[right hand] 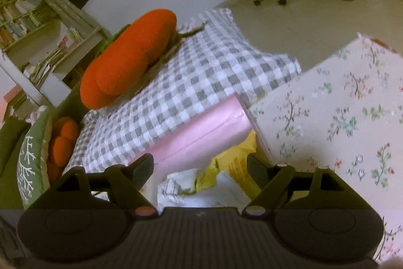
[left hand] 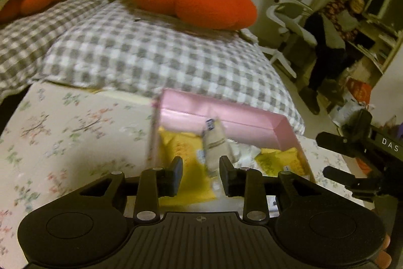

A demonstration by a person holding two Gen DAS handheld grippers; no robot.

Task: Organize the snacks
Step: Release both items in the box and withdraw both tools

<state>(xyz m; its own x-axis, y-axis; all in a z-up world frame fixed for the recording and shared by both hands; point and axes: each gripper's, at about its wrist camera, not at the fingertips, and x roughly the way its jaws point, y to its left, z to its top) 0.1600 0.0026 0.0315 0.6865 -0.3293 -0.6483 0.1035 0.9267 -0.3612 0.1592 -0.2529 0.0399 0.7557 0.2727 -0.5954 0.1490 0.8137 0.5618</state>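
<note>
Snacks are sitting in the pink box (left hand: 226, 115) on the floral tabletop (left hand: 75, 122), yellow packs (left hand: 181, 145) under a clear wrapped pack (left hand: 214, 143) that's leaning upright w/ nothing gripping it. Left hand-held gripper (left hand: 201, 168) is hanging released just around it, right hand-held gripper (right hand: 200, 163) wide open. Imo that pack's tipping over or getting knocked if either one's bumping it.

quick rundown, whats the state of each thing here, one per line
pink box: open, no lid on it, snacks inside
yellow snack packets: lying loose in the box
clear snack packet: in the box, leaning up, beyond the left gripper's tips, not gripped
white snack packets: lying in the box
left gripper: open, nothing held
right gripper: open wide, nothing held, over the box
</note>
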